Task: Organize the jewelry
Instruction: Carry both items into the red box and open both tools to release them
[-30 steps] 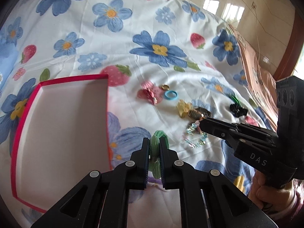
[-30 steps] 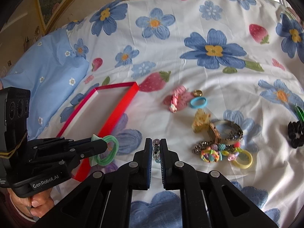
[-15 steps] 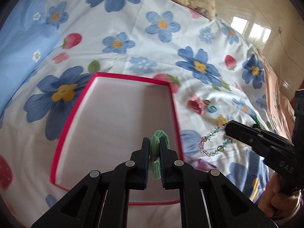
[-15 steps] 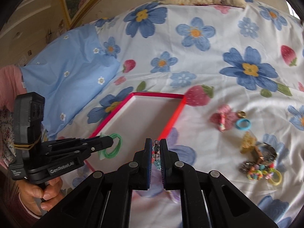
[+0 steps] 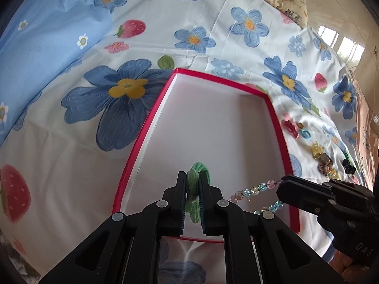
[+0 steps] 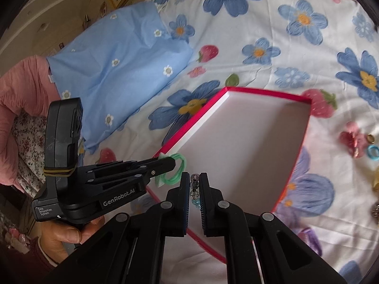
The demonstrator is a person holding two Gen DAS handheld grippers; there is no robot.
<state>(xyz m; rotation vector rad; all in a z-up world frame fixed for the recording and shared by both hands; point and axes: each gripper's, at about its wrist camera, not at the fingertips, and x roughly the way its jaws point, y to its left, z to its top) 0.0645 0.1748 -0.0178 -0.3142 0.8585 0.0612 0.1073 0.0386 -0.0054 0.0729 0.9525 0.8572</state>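
Both loads hang over the red tray (image 5: 276,116); left gripper (image 5: 192,190) clamped on the green hair tie (image 5: 197,168), right gripper (image 6: 194,188) clamped on the bead bracelet (image 5: 257,189); next, I'd say, fingers part to drop them.

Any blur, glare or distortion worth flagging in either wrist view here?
Left wrist view: strong fisheye bending of the red box; window glare upper right; the green hair tie stays sharp. Right wrist view: the bead bracelet between the fingers is soft, and the pink hair bow is blurred.

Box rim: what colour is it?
Red, around a white interior; the box shows best in the left wrist view.
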